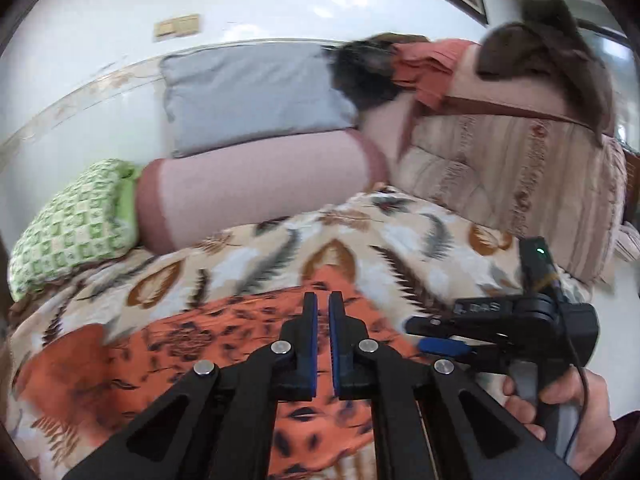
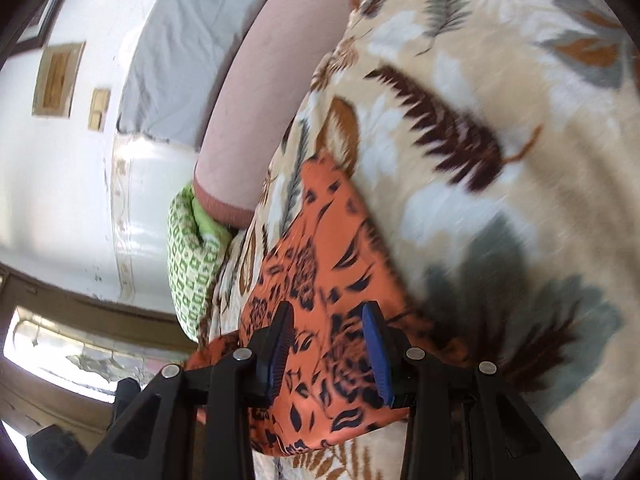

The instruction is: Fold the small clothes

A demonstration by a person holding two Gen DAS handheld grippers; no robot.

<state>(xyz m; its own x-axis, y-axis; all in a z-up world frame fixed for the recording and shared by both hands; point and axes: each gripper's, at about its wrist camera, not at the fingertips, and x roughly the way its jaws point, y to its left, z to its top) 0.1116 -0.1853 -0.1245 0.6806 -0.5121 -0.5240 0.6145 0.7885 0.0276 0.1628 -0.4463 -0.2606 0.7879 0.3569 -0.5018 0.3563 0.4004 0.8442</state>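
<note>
An orange garment with a dark floral print (image 1: 168, 364) lies folded on a leaf-patterned bedspread (image 1: 248, 256). My left gripper (image 1: 323, 300) hovers over its far edge with the jaws almost together and nothing between them. My right gripper (image 1: 440, 336) shows at the right of the left wrist view, held by a hand. In the right wrist view the right gripper (image 2: 328, 316) is open, its blue pads astride the orange garment (image 2: 320, 248) and just above it, gripping nothing.
A pink bolster (image 1: 256, 192), a grey pillow (image 1: 252, 96) and a green checked pillow (image 1: 72, 224) lie along the white wall. A stack of folded blankets (image 1: 512, 160) with dark clothes on top stands at the right. The bedspread (image 2: 480, 160) extends right.
</note>
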